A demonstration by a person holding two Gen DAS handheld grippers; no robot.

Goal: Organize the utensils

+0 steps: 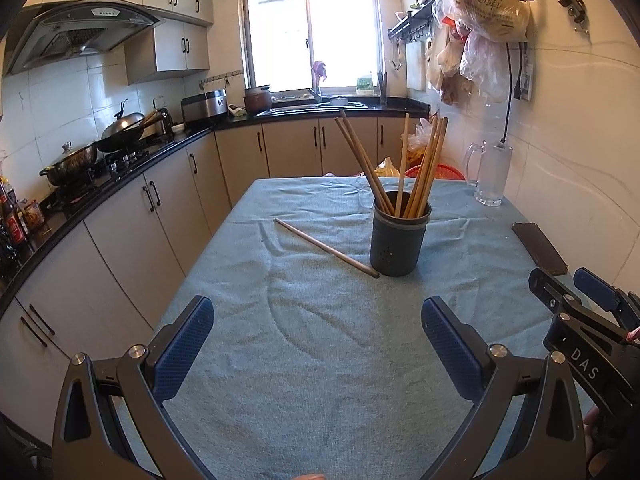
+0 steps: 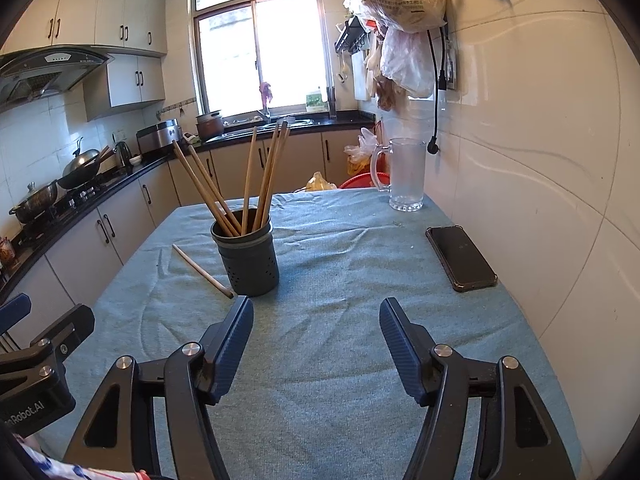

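Note:
A dark grey perforated utensil holder [image 1: 397,240] stands upright on the blue tablecloth, with several wooden chopsticks [image 1: 424,164] leaning in it. One loose chopstick [image 1: 326,247] lies flat on the cloth, its near end touching the holder's base on the left. The holder [image 2: 247,260] and loose chopstick [image 2: 202,271] also show in the right wrist view. My left gripper [image 1: 317,334] is open and empty, above the cloth in front of the holder. My right gripper [image 2: 316,338] is open and empty, to the right of the holder; it also shows in the left wrist view [image 1: 580,292].
A black phone [image 2: 460,258] lies on the cloth near the tiled wall on the right. A clear glass mug [image 2: 405,174] stands at the far right corner. The table's left edge [image 1: 224,228] faces the cabinets and stove counter. Plastic bags [image 1: 484,4] hang on the wall.

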